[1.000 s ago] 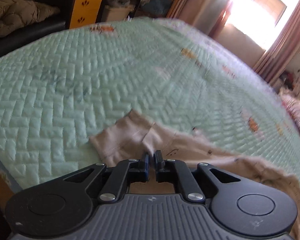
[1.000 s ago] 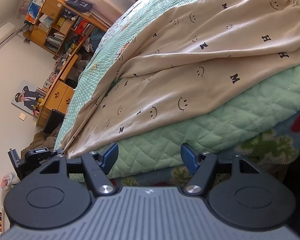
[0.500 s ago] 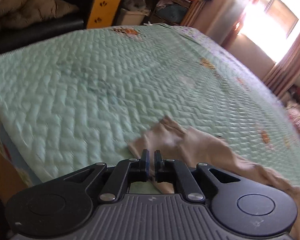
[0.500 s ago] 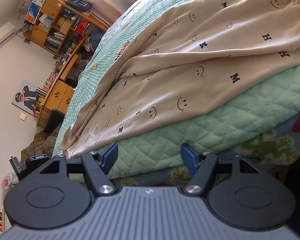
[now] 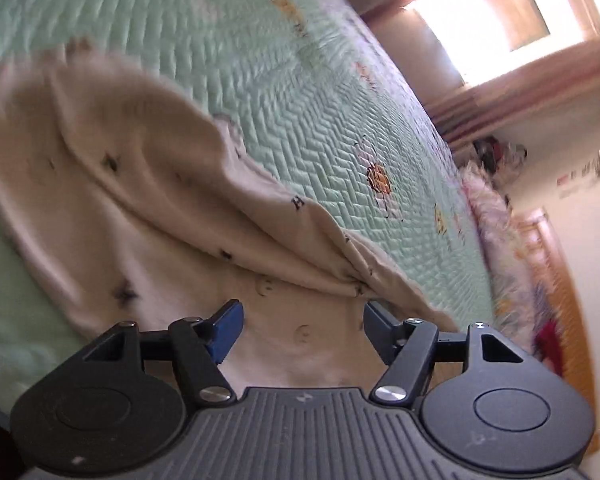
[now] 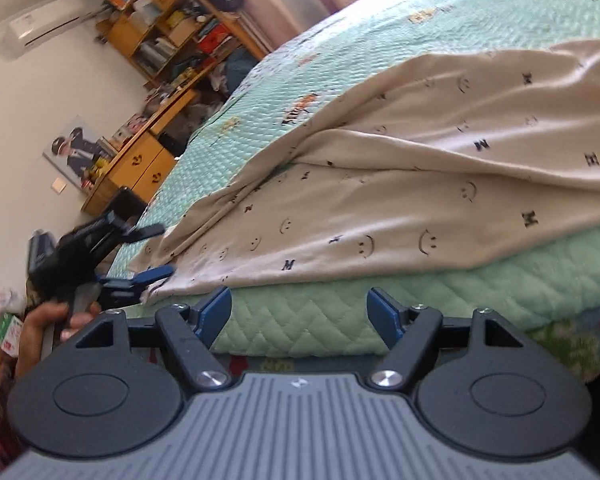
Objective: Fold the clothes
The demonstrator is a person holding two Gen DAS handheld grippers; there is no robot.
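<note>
Left hand-held gripper (image 5: 302,330): jaws opening, now well apart; a second ago they were pinched together on the leg end of the trousers (image 5: 148,216). Cloth lies under and ahead of the blue pads but neither pad presses it. So the hem has been let go.

Trousers: beige, smiley and letter print, spread along the near side of the bed (image 5: 340,92) on the green quilt. In the left wrist view the released leg end lies rumpled, one ridge of fabric running across it; not flat. View blurred, fine detail unreadable.

Right hand-held gripper (image 6: 299,314): jaws apart and opening a little more, nothing between them; it hangs off the bed edge, below the trousers' side. From here the left hand-held gripper (image 6: 140,256) shows at the far leg end, held in the person's hand (image 6: 50,326).

Reading: one carry of the leg is finished, and both grippers are free. Likely next is a fresh grip for smoothing or the next fold. Fold looks early; full length still laid out.
</note>
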